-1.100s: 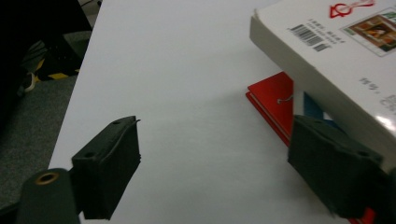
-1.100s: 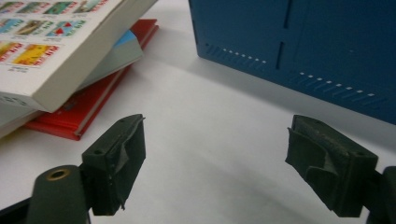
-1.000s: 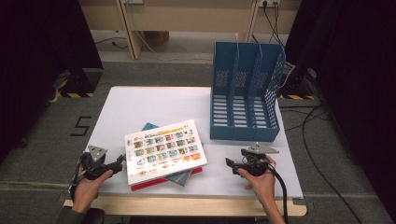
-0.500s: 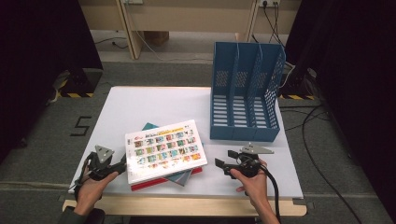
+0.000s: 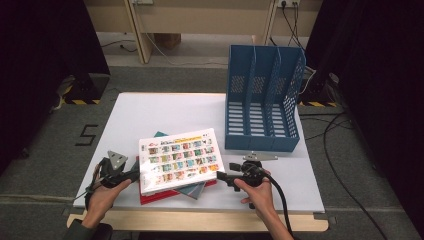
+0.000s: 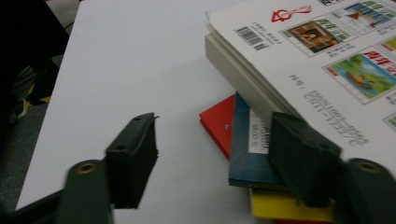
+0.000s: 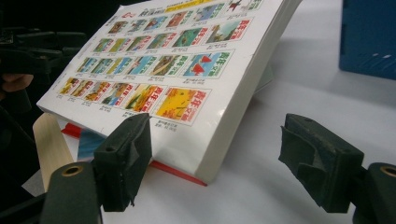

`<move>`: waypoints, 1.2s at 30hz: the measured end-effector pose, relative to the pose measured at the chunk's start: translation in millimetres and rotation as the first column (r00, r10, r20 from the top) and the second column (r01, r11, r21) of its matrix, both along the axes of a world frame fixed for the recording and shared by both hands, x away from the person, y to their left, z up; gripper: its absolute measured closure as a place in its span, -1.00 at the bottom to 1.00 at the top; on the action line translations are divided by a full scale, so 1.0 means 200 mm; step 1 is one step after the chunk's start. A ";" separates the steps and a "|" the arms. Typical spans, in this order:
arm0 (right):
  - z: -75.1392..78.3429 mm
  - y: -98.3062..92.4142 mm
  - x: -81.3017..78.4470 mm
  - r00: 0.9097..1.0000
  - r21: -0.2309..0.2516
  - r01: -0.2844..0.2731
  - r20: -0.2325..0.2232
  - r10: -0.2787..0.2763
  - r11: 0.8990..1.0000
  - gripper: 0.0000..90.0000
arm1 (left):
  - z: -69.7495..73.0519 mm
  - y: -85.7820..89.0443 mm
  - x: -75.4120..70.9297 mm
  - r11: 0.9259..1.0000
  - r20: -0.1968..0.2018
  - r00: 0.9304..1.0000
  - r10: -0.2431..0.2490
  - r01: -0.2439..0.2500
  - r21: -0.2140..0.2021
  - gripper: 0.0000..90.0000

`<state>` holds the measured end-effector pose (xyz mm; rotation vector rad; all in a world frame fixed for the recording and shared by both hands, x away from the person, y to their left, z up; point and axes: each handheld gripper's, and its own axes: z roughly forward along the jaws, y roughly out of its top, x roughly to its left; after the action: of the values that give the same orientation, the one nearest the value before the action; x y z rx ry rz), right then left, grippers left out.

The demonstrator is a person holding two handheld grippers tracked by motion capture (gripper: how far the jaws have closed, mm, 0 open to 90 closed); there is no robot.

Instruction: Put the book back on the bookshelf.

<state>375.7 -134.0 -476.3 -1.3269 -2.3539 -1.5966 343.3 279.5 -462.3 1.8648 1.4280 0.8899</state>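
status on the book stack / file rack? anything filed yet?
Done: nothing filed; the blue file rack stands with bare slots. In hand: left gripper and right gripper, both open, flank the white picture-cover book topping the stack; the left jaws have just been opening. Left: gripping the book, probably slotting it, then the red book and others below.

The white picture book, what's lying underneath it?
Under the white picture book lie a blue book, a yellow one and a red one at the bottom. Their covers are mostly hidden, so no titles can be read.
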 end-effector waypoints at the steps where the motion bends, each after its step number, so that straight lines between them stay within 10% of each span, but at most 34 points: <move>1: 0.00 0.00 0.00 1.000 0.000 0.000 0.000 0.000 1.000 -0.43 | 0.00 0.02 0.00 1.000 -0.001 1.000 0.005 -0.005 -0.009 -0.46; 7: -0.03 0.06 0.05 0.998 0.056 -0.026 -0.062 0.030 0.998 -0.44 | 0.02 0.07 -0.04 0.998 0.008 1.000 0.018 -0.017 -0.067 -0.61; 13: -0.06 0.10 0.06 0.991 0.122 -0.044 -0.118 0.058 0.992 -0.35 | 0.01 0.01 -0.07 0.998 -0.017 0.999 -0.044 0.043 -0.040 -0.61; 20: -0.03 0.10 0.05 0.991 0.128 -0.005 -0.132 0.022 0.992 -0.23 | 0.01 -0.02 -0.09 0.998 -0.024 0.998 -0.058 0.057 -0.034 -0.10; 29: 0.08 0.14 0.08 0.998 0.250 -0.001 -0.060 0.017 0.968 0.02 | 0.02 -0.11 -0.11 0.999 -0.006 0.999 -0.049 0.049 0.005 0.31; 36: 0.16 0.18 0.12 0.999 0.204 -0.011 0.032 0.005 0.979 0.05 | 0.03 -0.15 -0.12 0.996 0.022 0.996 -0.085 0.085 -0.007 0.16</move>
<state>399.6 -97.9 -443.3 -1.2579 -2.1371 -1.8117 318.7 249.7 -456.7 1.8902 1.3272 0.8594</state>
